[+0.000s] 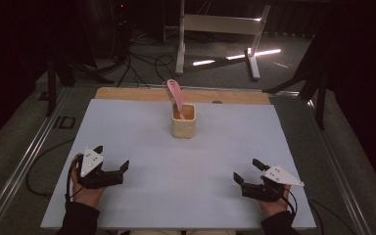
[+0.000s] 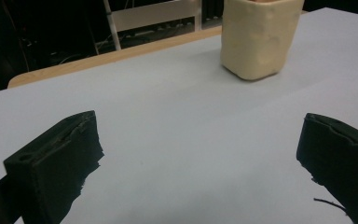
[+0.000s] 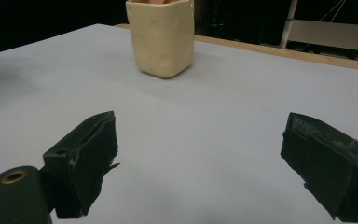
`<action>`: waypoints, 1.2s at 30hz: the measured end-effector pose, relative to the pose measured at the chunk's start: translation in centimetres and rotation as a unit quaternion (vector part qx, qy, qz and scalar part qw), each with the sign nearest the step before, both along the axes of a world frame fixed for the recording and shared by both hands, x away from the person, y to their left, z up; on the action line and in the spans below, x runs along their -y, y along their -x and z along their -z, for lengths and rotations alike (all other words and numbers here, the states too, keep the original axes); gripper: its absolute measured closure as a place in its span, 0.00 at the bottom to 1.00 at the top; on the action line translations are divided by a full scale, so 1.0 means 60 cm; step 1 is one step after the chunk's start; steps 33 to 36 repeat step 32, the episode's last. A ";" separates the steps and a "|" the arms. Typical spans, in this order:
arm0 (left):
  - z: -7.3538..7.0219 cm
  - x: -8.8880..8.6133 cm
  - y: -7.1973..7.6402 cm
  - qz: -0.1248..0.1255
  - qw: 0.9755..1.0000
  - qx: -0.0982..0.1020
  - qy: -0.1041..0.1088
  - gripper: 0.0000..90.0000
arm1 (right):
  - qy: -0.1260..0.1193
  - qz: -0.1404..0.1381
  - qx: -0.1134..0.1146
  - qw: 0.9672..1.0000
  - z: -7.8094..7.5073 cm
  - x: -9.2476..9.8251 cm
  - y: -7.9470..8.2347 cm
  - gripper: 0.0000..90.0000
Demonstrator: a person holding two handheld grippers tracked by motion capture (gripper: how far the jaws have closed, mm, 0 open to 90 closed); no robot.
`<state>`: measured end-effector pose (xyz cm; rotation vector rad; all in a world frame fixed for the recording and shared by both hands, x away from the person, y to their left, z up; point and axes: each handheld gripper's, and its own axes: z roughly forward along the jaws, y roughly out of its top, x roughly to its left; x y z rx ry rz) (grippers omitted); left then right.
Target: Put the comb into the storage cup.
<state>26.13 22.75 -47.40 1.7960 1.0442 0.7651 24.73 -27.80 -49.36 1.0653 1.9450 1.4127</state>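
A cream square cup (image 1: 183,121) stands upright on the pale mat (image 1: 142,147), toward the far middle. A pink utensil (image 1: 175,95) leans out of it to the far left. The cup (image 2: 257,35) sits ahead and to the right of my left gripper (image 2: 200,158), and the same cup (image 3: 161,35) lies ahead and left of my right gripper (image 3: 205,163). Near the front left, my left gripper (image 1: 111,157) rests open and holds nothing. At the front right my right gripper (image 1: 247,171) is open as well, nothing between its jaws.
The mat lies on a wooden table whose bare edge (image 1: 127,93) shows at the far side. Beyond it stand a white metal frame (image 1: 220,29) and floor cables (image 1: 137,63). Metal rails (image 1: 24,161) run along both sides of the table.
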 end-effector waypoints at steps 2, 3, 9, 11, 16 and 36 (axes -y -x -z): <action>0.006 -0.003 0.009 0.000 1.000 0.004 0.002 0.00 | 0.001 0.000 0.001 1.000 -0.001 -0.002 0.001 0.12; 0.006 -0.003 0.009 0.000 1.000 0.004 0.002 0.00 | 0.001 0.000 0.001 1.000 -0.001 -0.002 0.001 0.12; 0.021 -0.015 0.023 0.000 1.000 0.002 0.003 0.00 | -0.001 -0.001 0.004 1.000 -0.006 -0.003 0.004 0.12; 0.021 -0.021 0.029 -0.002 1.000 0.004 0.003 0.00 | -0.001 0.000 0.007 1.000 -0.007 -0.003 0.006 0.12; 0.020 -0.040 0.042 -0.009 1.000 0.017 0.018 0.00 | 0.000 0.005 0.009 1.000 -0.007 -0.002 0.007 0.12; 0.023 -0.047 0.053 -0.018 0.999 0.031 0.024 0.00 | 0.045 0.031 0.029 0.998 -0.010 -0.003 0.009 0.11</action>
